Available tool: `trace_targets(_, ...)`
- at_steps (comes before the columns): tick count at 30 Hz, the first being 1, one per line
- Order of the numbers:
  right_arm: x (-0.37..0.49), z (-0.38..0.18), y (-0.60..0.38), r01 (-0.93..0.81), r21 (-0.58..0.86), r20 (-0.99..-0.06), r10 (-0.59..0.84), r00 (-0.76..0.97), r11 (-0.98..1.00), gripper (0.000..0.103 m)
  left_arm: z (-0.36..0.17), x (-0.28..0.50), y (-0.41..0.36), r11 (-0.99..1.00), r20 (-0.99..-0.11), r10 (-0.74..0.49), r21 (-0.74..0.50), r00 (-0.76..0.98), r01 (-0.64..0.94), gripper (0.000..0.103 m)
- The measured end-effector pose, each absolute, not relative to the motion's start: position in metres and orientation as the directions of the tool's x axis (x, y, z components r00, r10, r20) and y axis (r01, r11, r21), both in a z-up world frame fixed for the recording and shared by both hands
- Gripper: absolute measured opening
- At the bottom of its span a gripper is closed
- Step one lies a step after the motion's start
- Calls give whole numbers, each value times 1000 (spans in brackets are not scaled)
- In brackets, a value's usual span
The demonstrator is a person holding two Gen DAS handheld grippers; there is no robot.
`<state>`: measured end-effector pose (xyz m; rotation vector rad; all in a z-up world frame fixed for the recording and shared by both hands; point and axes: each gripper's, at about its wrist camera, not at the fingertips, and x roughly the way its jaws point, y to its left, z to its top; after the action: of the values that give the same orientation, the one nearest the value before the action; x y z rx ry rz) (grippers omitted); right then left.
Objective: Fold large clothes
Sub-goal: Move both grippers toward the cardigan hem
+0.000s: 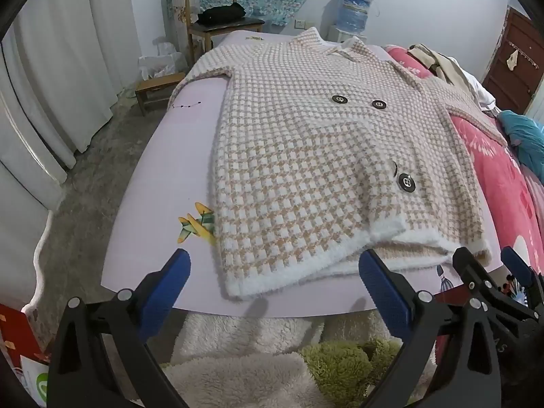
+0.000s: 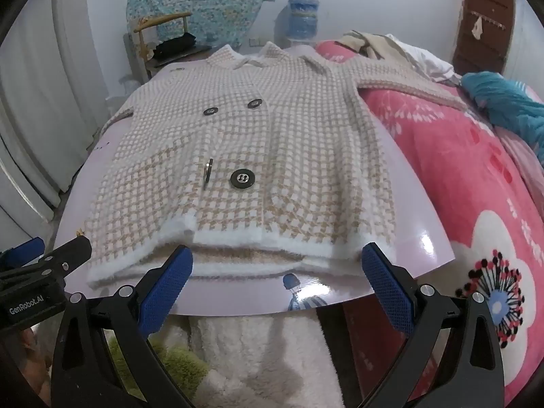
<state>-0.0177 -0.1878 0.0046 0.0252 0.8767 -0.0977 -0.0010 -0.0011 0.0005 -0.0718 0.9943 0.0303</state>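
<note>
A beige-and-white checked knit coat (image 1: 306, 156) with dark buttons lies flat, front up, on a pale lilac board (image 1: 163, 183); its white fuzzy hem faces me. In the right wrist view the same coat (image 2: 258, 156) fills the board (image 2: 418, 248). My left gripper (image 1: 273, 282) hovers open just short of the hem, nothing between its blue pads. My right gripper (image 2: 277, 278) is also open before the hem's right half, touching nothing. The right gripper's fingers (image 1: 476, 272) show at the right edge of the left wrist view.
A pink flowered blanket (image 2: 459, 176) lies right of the board, with a teal cloth (image 2: 503, 102) and beige clothes beyond. Fluffy white and green fabric (image 1: 258, 357) hangs below the board's near edge. A wooden chair (image 1: 217, 23), a stool (image 1: 159, 88) and curtains stand at left.
</note>
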Motion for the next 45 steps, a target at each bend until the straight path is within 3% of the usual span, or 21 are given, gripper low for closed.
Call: trace_targets(45,-17,6,-181,82,-19,-772,-67,632,996,96,0,-1,6,995,-841,-20,-70,541,-71,97)
